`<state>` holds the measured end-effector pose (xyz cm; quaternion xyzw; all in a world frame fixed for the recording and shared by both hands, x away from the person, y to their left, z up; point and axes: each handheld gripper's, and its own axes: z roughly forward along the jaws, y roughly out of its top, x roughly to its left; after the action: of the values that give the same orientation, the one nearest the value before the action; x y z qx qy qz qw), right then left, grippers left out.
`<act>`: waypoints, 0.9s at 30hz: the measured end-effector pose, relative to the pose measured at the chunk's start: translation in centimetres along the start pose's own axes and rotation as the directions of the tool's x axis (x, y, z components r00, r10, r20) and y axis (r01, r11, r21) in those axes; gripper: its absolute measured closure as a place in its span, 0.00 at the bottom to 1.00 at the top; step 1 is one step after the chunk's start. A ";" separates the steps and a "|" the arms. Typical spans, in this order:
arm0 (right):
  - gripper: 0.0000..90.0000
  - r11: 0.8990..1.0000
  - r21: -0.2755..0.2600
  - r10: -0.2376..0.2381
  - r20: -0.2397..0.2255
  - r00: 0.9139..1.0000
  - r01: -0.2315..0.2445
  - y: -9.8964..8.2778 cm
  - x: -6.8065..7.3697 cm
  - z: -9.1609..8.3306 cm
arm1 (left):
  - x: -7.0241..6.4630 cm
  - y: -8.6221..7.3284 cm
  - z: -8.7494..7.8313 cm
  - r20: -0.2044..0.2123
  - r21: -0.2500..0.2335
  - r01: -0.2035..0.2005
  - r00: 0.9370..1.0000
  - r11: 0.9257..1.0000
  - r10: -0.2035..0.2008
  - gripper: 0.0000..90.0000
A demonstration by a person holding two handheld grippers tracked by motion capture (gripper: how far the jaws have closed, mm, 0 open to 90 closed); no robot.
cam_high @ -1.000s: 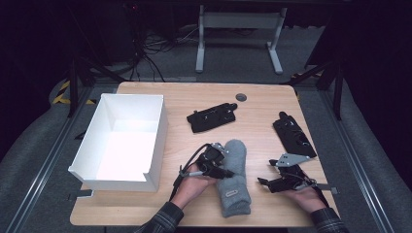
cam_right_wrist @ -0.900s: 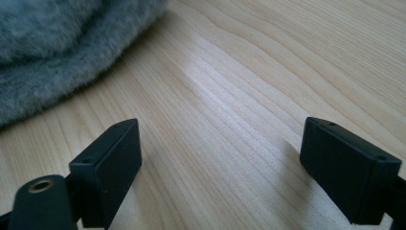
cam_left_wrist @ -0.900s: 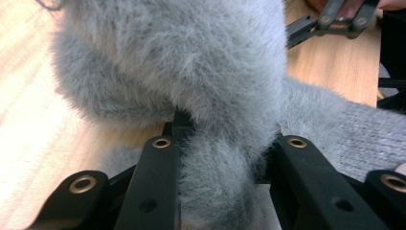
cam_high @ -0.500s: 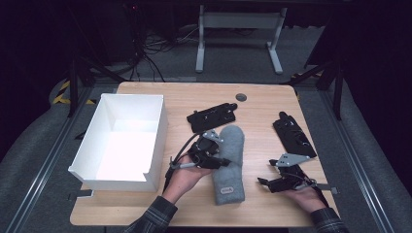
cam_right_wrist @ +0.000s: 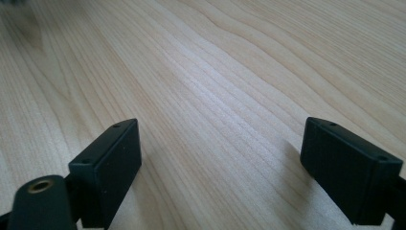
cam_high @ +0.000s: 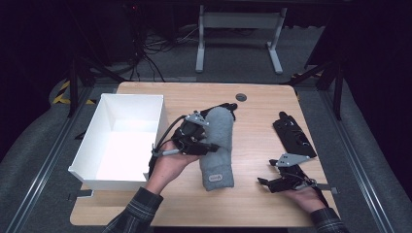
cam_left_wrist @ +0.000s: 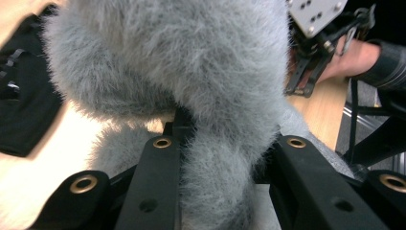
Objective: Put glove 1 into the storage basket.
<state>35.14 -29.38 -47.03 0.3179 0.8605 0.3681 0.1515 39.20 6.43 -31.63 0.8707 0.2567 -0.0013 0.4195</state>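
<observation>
A grey fuzzy sock (cam_high: 219,145) hangs over the middle of the wooden table (cam_high: 252,208), its labelled end low near the tabletop. My left gripper (cam_high: 208,146) is shut on its middle from the left side and holds it raised. In the left gripper view the grey fuzzy sock (cam_left_wrist: 191,72) bulges between the two black jaws of the left gripper (cam_left_wrist: 220,143), which pinch it. My right gripper (cam_high: 266,182) rests low at the front right of the table. In the right gripper view the right gripper (cam_right_wrist: 220,177) is open over bare wood.
A white open box (cam_high: 131,99) stands at the left of the table, close to my left hand. A black strap-like item (cam_high: 294,136) lies at the right, another black item (cam_high: 228,107) lies behind the sock, and a round grommet (cam_high: 241,97) sits near the far edge.
My left gripper has risen and shifted toward the far side with the sock, which has come up off the table from lying flat. The right gripper has stayed put.
</observation>
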 end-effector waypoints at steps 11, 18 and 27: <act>0.16 1.000 0.000 0.000 0.000 1.000 0.000 0.0 0.0 0.0 | 1.5 1.4 -6.1 -0.065 -0.030 -0.006 0.998 1.000 0.004 0.81; 0.16 1.000 0.000 0.001 0.000 1.000 -0.001 0.0 0.0 0.0 | 2.7 1.4 -10.4 -0.113 -0.077 0.005 0.993 0.997 -0.014 0.81; 0.16 1.000 0.000 0.002 0.004 1.000 -0.002 0.0 0.0 0.0 | 4.3 -0.2 -15.8 -0.191 -0.110 0.049 0.979 0.993 -0.069 0.82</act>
<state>35.15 -29.39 -47.03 0.3192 0.8599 0.3679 0.1528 39.50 19.98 -22.48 0.8354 0.3219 0.0849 0.4375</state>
